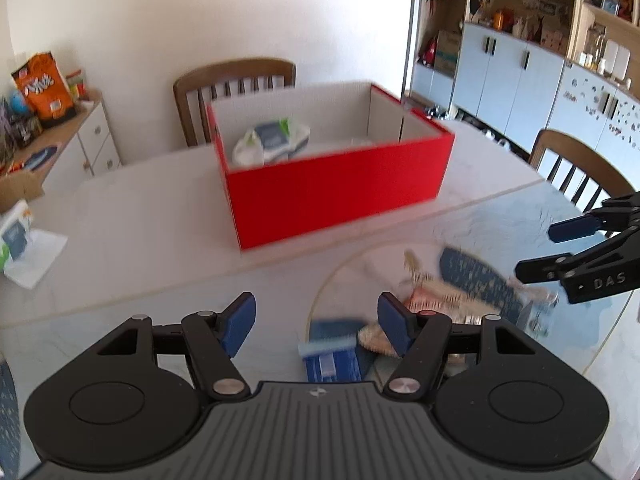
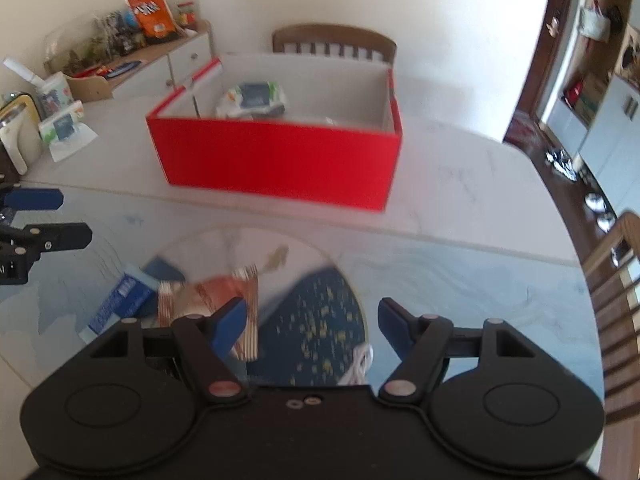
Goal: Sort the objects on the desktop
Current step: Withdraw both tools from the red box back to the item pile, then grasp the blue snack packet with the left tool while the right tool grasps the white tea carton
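Note:
A red box [image 1: 332, 196] with white inner walls stands open on the table and holds a white-and-blue tissue pack [image 1: 272, 140]; it also shows in the right wrist view [image 2: 280, 160] with the pack [image 2: 252, 98]. My left gripper [image 1: 316, 322] is open and empty above a blue carton [image 1: 332, 360] lying on the table. My right gripper [image 2: 312, 326] is open and empty above a dark blue speckled item [image 2: 316, 320], beside an orange striped packet [image 2: 212, 296]. The blue carton [image 2: 120, 300] lies to the left of it. A white cord [image 2: 358, 364] lies near the right gripper.
A second tissue pack [image 1: 16, 236] lies at the table's left edge. Wooden chairs [image 1: 236, 84] stand behind the box and at the right [image 1: 576, 164]. A sideboard [image 2: 160, 56] with snacks is at the back left. The right gripper also shows in the left wrist view [image 1: 560, 248].

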`<state>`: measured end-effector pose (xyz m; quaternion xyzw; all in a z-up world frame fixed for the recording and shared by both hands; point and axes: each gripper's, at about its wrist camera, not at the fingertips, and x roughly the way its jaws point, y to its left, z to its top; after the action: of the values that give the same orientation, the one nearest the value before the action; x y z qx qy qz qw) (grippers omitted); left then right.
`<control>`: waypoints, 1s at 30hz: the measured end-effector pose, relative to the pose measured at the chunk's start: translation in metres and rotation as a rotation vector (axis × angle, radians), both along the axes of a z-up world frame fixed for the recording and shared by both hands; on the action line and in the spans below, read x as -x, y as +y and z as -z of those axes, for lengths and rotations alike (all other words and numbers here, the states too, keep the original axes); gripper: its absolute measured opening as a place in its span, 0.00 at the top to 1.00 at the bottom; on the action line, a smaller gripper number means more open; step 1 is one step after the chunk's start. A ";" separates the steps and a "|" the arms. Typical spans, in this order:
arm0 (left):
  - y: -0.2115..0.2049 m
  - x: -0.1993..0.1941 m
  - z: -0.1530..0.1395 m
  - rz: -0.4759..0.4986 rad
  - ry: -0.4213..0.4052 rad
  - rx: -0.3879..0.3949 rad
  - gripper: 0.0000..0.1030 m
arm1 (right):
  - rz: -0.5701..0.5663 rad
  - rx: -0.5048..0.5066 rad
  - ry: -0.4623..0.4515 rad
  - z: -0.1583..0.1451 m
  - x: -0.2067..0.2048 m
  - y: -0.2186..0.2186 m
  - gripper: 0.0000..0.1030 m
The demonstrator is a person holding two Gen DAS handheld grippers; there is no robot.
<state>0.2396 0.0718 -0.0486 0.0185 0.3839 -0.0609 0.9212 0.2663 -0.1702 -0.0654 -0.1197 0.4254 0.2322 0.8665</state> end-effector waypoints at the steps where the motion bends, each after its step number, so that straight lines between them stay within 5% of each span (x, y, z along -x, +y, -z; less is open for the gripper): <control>1: 0.000 0.001 0.005 -0.004 0.010 -0.001 0.35 | 0.013 0.002 0.007 0.003 0.002 -0.002 0.30; 19: -0.003 0.008 0.061 -0.003 0.102 -0.024 0.35 | 0.297 -0.038 0.151 0.039 0.013 -0.029 0.30; 30: -0.007 0.001 0.077 -0.022 0.136 -0.014 0.35 | 0.348 -0.039 0.222 0.056 0.010 -0.023 0.30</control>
<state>0.2389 0.0653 -0.1257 0.0165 0.4463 -0.0490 0.8934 0.2561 -0.1936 -0.1210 -0.0014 0.5278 0.0991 0.8435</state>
